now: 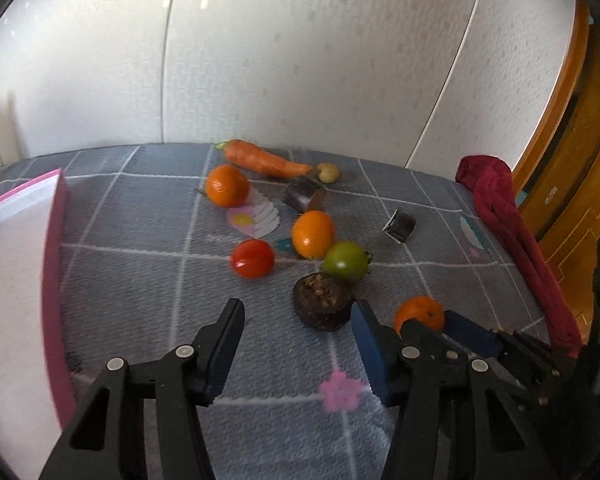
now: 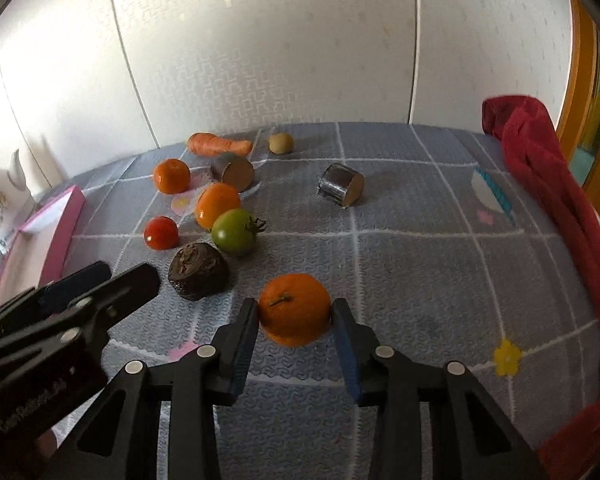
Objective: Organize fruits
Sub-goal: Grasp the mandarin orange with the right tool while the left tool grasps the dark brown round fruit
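While the left gripper (image 1: 298, 322) is hovering with its fingers spread wide over the grey checked cloth (image 2: 419, 264), the right gripper (image 2: 294, 312) is pinching a round orange mandarin (image 2: 294, 308) between its blue pads, low over the cloth. Just beside it are sitting a dark brown wrinkled fruit (image 2: 198, 266), a green tomato (image 2: 236, 232) and a red tomato (image 2: 161, 233), with a pink tray (image 2: 66, 232) lying at the cloth's left edge.

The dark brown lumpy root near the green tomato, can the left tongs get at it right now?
Probably yes. The left tongs are open, with the dark root just ahead and nothing between them; the green tomato sits behind it.
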